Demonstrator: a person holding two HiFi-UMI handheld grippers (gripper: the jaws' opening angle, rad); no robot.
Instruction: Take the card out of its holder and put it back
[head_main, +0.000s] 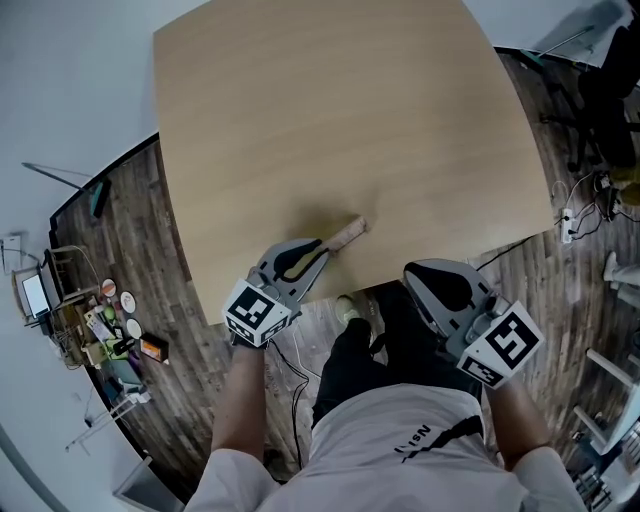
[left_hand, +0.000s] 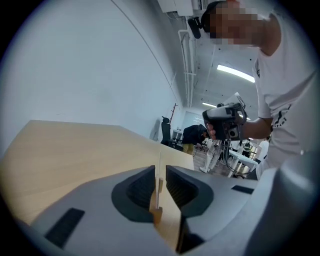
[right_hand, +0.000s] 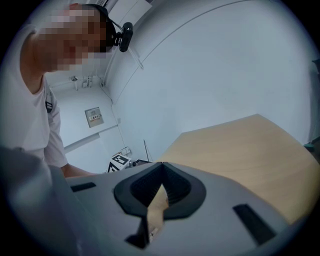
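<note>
Left gripper view: showing left gripper (left_hand: 160, 181) jaws standing narrowly apart, thin card (left_hand: 160, 167) rising edge-on between, gap lying at 3 o'clock side, wooden holder (left_hand: 156, 216) sitting beneath.
Head view: blending card and holder into one tan piece on table (head_main: 300, 120), lying at 1 o'clock from left gripper.
Right gripper view: showing right gripper (right_hand: 161, 169) jaws meeting, gripping nothing.

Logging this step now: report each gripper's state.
Left gripper: open, card between its fingers, not clamped.
Right gripper: closed, empty.
</note>
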